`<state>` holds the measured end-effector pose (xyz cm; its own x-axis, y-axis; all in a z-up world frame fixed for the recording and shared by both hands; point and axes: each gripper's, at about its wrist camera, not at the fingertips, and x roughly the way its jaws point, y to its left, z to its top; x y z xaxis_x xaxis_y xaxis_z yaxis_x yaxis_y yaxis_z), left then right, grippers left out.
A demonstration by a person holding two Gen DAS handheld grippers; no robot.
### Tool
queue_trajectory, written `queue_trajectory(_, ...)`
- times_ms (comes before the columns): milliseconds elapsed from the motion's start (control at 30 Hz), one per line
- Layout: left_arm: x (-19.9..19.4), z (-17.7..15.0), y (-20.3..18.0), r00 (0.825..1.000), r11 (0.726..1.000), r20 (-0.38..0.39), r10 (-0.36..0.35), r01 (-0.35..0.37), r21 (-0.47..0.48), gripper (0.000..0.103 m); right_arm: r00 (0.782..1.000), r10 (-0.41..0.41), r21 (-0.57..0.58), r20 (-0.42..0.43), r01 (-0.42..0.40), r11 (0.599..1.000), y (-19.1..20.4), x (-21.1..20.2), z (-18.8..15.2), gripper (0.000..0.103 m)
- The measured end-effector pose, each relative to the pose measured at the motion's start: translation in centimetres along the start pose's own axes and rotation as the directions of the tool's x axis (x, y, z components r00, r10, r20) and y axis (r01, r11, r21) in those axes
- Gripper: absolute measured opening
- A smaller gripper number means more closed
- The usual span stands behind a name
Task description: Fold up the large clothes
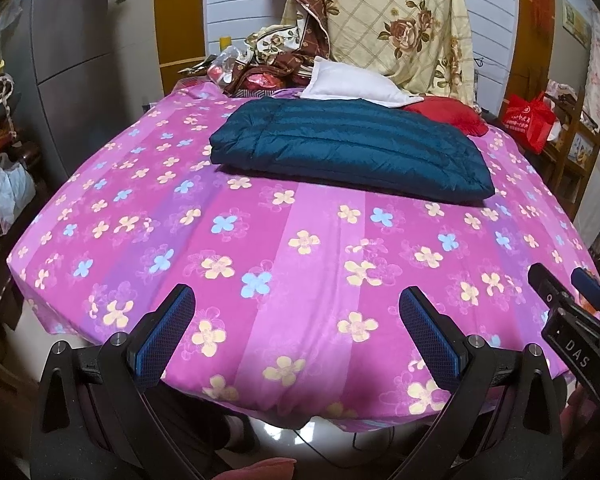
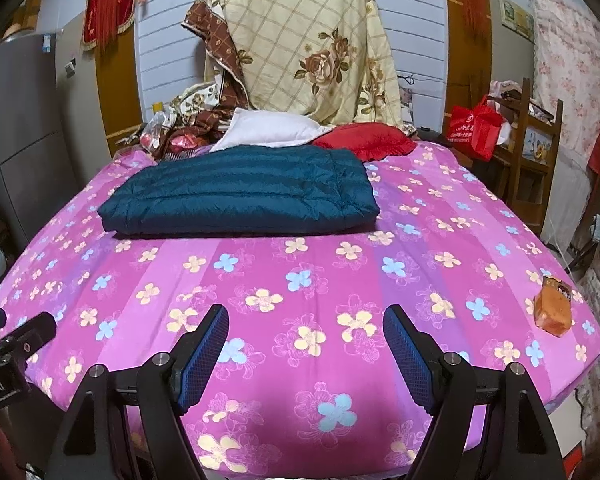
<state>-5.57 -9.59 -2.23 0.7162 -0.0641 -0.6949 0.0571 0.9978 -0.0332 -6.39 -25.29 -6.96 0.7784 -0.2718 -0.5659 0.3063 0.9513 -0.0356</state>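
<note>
Open bedsheet (image 2: pixel 300 280) ahead, folded jacket (image 2: pixel 240 196) blocking beyond, orange packet (image 2: pixel 553 311) perhaps loose at right

Both wrist cameras sit low at the bed's (image 1: pixel 300 216) near edge, looking forward and slightly down across it toward the far wall. The left view stands left of the right one; each catches the other gripper at its margin. Both share the jacket (image 2: pixel 240 196) and pillows
</note>
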Motion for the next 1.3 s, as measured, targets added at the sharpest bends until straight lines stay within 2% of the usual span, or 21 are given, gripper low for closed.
queue_trajectory(167,-0.1,0.1,0.1,1.0,1.0,-0.004,-0.002,0.002,0.0,0.102,1.0,0.019,0.004,-0.009,-0.019,1.0,0.0,0.1,-0.1,0.077)
queue_trajectory(500,-0.9,0.4,1.0,0.999,0.999,0.043,0.006,-0.005,-0.033,0.102,1.0,0.02,-0.011,0.023,-0.02,1.0,0.5,-0.7,0.2,0.078)
queue_trajectory(767,-1.0,0.7,1.5,0.999,0.999,0.043,0.006,-0.004,-0.044,0.102,0.999,0.028,-0.061,0.046,-0.025,0.998,1.8,-1.2,0.2,0.078)
queue_trajectory(967,-1.9,0.9,1.6,0.996,0.999,0.09,0.0,0.005,-0.052,0.102,0.998,0.022,-0.04,0.067,-0.019,0.999,1.4,-1.3,0.2,0.078)
queue_trajectory(1233,-2.5,0.9,1.0,0.994,0.999,0.11,0.03,-0.026,-0.038,0.102,0.995,0.06,-0.006,0.078,-0.06,0.998,0.5,-1.3,0.0,0.078)
queue_trajectory(1300,-2.6,0.8,0.9,0.992,0.998,0.118,0.048,-0.044,-0.038,0.102,0.994,0.059,-0.005,0.089,-0.059,0.998,0.4,-1.4,0.1,0.082)
